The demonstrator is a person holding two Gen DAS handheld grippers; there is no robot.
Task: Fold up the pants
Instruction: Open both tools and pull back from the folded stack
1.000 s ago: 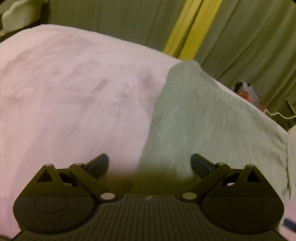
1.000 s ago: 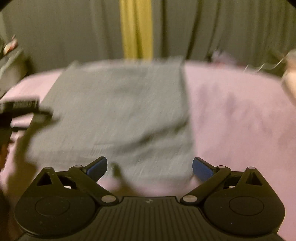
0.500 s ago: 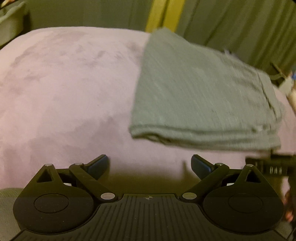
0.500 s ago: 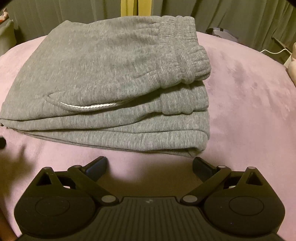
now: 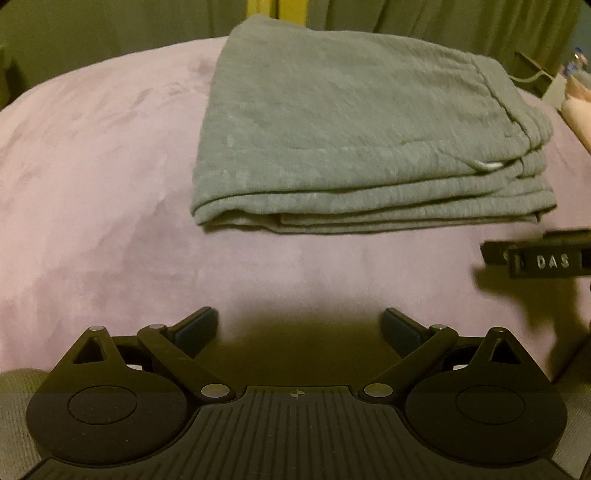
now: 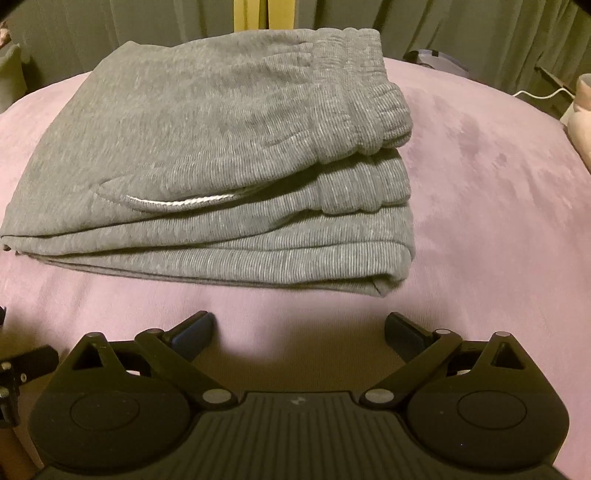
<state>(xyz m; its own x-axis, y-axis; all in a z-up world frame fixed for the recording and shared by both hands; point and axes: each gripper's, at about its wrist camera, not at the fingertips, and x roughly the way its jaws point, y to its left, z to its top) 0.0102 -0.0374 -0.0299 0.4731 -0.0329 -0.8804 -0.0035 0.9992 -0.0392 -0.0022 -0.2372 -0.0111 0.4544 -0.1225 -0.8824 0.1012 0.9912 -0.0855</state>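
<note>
My left gripper [image 5: 299, 326] has its jaws spread wide with nothing between them, only bare pink blanket [image 5: 96, 177] and the gripper's own shadow. My right gripper [image 6: 299, 326] is the same: jaws well apart, holding nothing, over the blanket [image 6: 498, 192].

Ahead of my left gripper and a little to its right, apart from the fingertips, lie the grey sweatpants [image 5: 343, 125], folded into a flat stack of several layers. The layered edge faces me and the rounded fold is at the stack's left end. A short bit of white drawstring [image 5: 487, 165] shows near the stack's right end. Off to the right, level with the near edge of the stack, a black piece of my right gripper [image 5: 546, 258] reaches into view, with the letters "DAS" on it; it is beside the pants, not touching them.

From my right gripper the sweatpants [image 6: 207, 147] lie straight ahead and a little left, close to the fingertips but clear of them. The gathered elastic waistband [image 6: 369, 96] runs along the stack's right end, on top. The drawstring [image 6: 177, 202] lies along a crease on the near side of the top layer. A black part of my left gripper [image 6: 22, 373] pokes in at the lower left edge.

Beyond the blanket hangs a grey-green curtain [image 6: 110, 33] with a yellow strip [image 6: 264, 14] in the middle, and a white cable [image 6: 543, 94] lies far right.
</note>
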